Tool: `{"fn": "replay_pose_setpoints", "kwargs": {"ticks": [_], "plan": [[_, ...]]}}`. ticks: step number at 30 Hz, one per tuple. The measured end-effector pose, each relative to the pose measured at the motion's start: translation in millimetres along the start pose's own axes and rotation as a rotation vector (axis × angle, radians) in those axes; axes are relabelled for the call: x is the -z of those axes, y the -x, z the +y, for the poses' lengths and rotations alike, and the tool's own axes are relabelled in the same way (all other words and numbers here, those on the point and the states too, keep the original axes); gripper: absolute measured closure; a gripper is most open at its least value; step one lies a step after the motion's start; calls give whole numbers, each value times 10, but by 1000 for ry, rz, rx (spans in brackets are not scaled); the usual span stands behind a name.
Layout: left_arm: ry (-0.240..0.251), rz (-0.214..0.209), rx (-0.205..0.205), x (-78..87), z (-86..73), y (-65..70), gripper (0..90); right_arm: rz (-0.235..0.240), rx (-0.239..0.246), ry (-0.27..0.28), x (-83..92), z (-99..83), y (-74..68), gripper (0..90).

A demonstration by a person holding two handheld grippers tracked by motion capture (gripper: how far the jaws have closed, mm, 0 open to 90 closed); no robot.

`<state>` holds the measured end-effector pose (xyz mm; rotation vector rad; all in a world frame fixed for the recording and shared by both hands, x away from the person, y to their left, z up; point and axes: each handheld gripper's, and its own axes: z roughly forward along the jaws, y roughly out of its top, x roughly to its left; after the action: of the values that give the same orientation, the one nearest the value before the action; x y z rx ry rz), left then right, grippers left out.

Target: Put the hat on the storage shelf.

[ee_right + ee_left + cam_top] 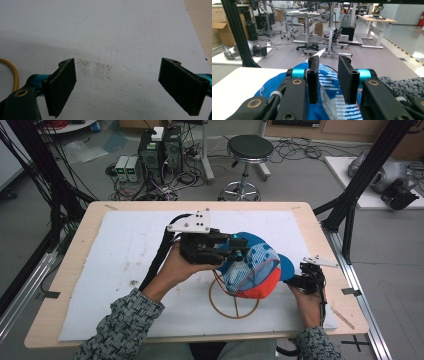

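Cap (pixel 255 265): blue, white and orange, sitting on top of a wire stand (pixel 235 306) near the middle of the white foam sheet (pixel 125 250) that covers the table (pixel 75 245).
Cap seen from the left gripper view: its blue and white striped crown (pixel 329 85) lies directly under and between the two black jaws, which reach out over it.
Left gripper (pixel 239 249): held from the left of the cap, lying across the cap's top at its far side; the jaws stand a little apart, and the pads do not press on the fabric, so it is released.
Right gripper (pixel 298 281): held at the right edge of the foam sheet, just beside the cap's blue brim, pointing toward it.
Right gripper state: its jaws are spread wide with bare white foam and a grey smudge (pixel 96 70) between them, gripping nothing.
Stand: a curved yellow piece of its base ring (pixel 15 75) shows at the left edge of the right gripper view, beside that gripper's left jaw.
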<state>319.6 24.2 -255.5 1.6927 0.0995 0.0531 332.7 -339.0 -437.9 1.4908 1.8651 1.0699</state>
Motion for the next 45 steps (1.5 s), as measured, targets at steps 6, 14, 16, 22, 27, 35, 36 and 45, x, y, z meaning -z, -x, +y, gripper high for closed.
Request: {"fn": "replay_pose_setpoints", "kwargs": {"ticks": [6,14,16,22,27,35,36,45], "plan": [[7,27,3,80,-3,-20,670,0,-3,1,2,-1,-1,137],[9,112,-9,275,-24,-54,643,-1,-2,6,0,0,0,137],[17,155,-7,371,-43,-66,623,-1,-3,7,0,1,1,137],[36,227,12,569,-83,-103,564,-1,-3,8,0,2,1,137],[36,293,32,773,-140,-137,516,-2,-4,12,1,4,3,137],[12,434,28,1111,-276,-162,452,-11,-9,20,16,5,9,136],[12,434,28,1111,-276,-162,448,-12,-9,21,16,6,9,136],[-17,590,32,1488,-479,-142,385,-6,-10,29,2,13,10,137]]}}
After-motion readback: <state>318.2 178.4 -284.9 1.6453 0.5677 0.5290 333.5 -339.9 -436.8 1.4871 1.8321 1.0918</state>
